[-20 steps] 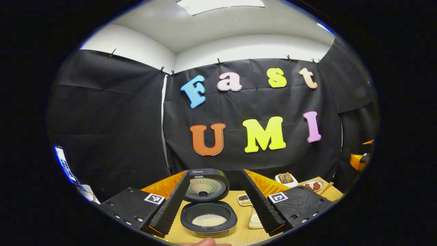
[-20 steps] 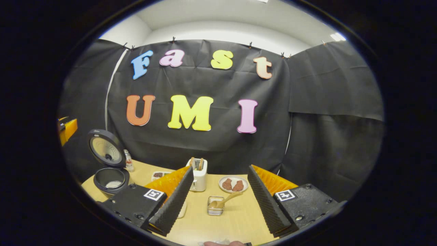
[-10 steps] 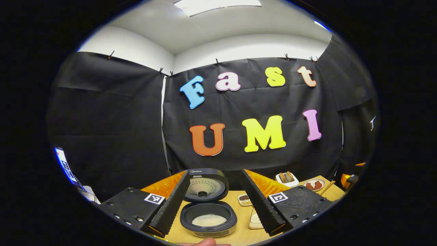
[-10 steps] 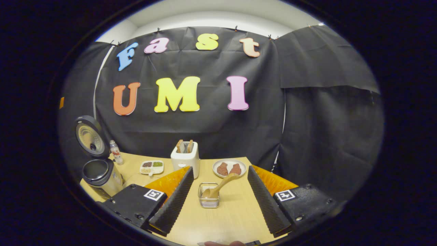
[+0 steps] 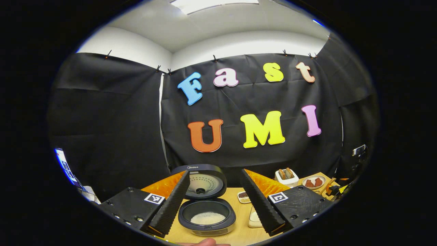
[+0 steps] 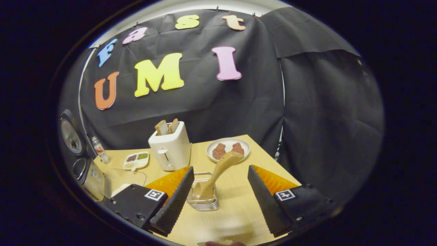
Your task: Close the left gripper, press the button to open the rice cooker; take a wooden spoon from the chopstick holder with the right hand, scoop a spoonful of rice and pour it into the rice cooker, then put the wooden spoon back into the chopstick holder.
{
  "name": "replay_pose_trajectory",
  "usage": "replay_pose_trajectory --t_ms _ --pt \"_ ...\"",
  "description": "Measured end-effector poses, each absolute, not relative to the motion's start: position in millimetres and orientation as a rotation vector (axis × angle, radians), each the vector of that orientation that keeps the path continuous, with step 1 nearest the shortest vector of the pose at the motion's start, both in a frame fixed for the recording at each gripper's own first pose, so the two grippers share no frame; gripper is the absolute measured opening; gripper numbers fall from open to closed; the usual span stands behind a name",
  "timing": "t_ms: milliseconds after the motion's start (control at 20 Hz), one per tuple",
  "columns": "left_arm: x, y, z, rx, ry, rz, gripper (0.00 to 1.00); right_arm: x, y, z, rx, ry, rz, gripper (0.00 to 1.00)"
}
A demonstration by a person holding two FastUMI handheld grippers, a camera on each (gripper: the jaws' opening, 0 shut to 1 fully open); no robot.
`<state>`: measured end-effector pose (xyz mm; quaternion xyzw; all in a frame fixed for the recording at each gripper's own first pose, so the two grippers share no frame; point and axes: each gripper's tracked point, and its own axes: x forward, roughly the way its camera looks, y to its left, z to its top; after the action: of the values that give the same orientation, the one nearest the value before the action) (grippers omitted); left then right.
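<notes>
Done: dark round rice cooker (image 5: 207, 208) at lower centre stands lid-up, white rice inside | Your left gripper (image 5: 214, 200): fingers wide, empty | Your right gripper (image 6: 220, 194): fingers wide, flanking the light wooden spoon (image 6: 218, 172) in its clear chopstick holder (image 6: 203, 201), lower centre | Left: grasp, scoop, pour, return.

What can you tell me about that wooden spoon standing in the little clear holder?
The wooden spoon looks like pale, smooth wood. It leans in the clear holder on the table, one end down inside, the other rising toward the plate of brown food behind. Only the holder touches it. The right gripper is open, its fingers on either side, apart from the spoon.
</notes>
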<state>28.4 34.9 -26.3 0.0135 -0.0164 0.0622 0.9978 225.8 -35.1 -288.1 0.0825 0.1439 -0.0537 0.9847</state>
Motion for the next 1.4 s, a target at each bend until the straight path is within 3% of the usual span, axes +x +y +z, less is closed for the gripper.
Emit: replay_pose_trajectory --t_ms 400,450,500,550,600,650,700,750,800,850,950,1000,1050,1200,1250,1400 --pt "33.5 37.1 -29.6 0.068 -0.037 0.146 0.95 293.2 -32.7 -320.4 0.267 0.3 -0.07 1.0" --pt "34.4 35.4 -31.8 0.073 -0.035 0.142 0.95 298.0 -32.4 -322.5 0.278 0.297 -0.066 0.93" --pt "34.9 33.7 -33.4 0.079 -0.034 0.14 0.95 302.0 -32.3 -322.8 0.286 0.299 -0.062 0.96" --pt "35.7 33.8 -33.5 0.086 -0.034 0.14 0.95 305.9 -31.8 -324.5 0.287 0.299 -0.058 0.88" --pt "36.7 34.3 -34.4 0.089 -0.033 0.141 0.95 309.5 -28.2 -323.9 0.293 0.301 -0.039 0.88" --pt "38.0 31.8 -36.5 0.086 -0.028 0.136 0.95 309.7 -23.3 -322.0 0.305 0.3 -0.024 0.95" --pt "39.3 30.3 -38.7 0.082 -0.023 0.132 0.95 311.6 -22.1 -320.7 0.302 0.299 -0.018 0.85" --pt "39.6 30.7 -39.8 0.08 -0.016 0.132 0.95 313.0 -19.4 -319.7 0.294 0.298 -0.009 0.89" --pt "40.8 30.3 -40.2 0.079 -0.015 0.129 0.95 315.5 -21.0 -318.8 0.286 0.295 -0.011 0.77" --pt "41.9 30.8 -40.2 0.08 -0.016 0.13 0.95 317.8 -22.2 -319.0 0.279 0.293 -0.014 0.73" --pt "40.9 31.9 -39.4 0.081 -0.017 0.132 0.95 318.0 -28.2 -322.4 0.274 0.295 -0.037 0.51" --pt "40.8 32.1 -39.8 0.082 -0.016 0.132 0.95 314.8 -28.3 -315.7 0.301 0.291 -0.025 0.34" --pt "40.2 33.3 -40.5 0.085 -0.015 0.134 0.95 316.0 -23.3 -318.2 0.325 0.286 -0.011 0.37" --pt "40.5 36.7 -42.4 0.086 -0.01 0.141 0.95 317.2 -21.2 -318.4 0.32 0.28 -0.018 0.27" --pt "39.6 38.2 -41.5 0.081 -0.007 0.143 0.95 316.8 -17.9 -316.9 0.314 0.282 -0.012 0.31" --pt "37.6 43.9 -41.4 0.081 -0.013 0.15 0.95 314.0 -10.3 -303.9 0.296 0.272 -0.004 0.3"
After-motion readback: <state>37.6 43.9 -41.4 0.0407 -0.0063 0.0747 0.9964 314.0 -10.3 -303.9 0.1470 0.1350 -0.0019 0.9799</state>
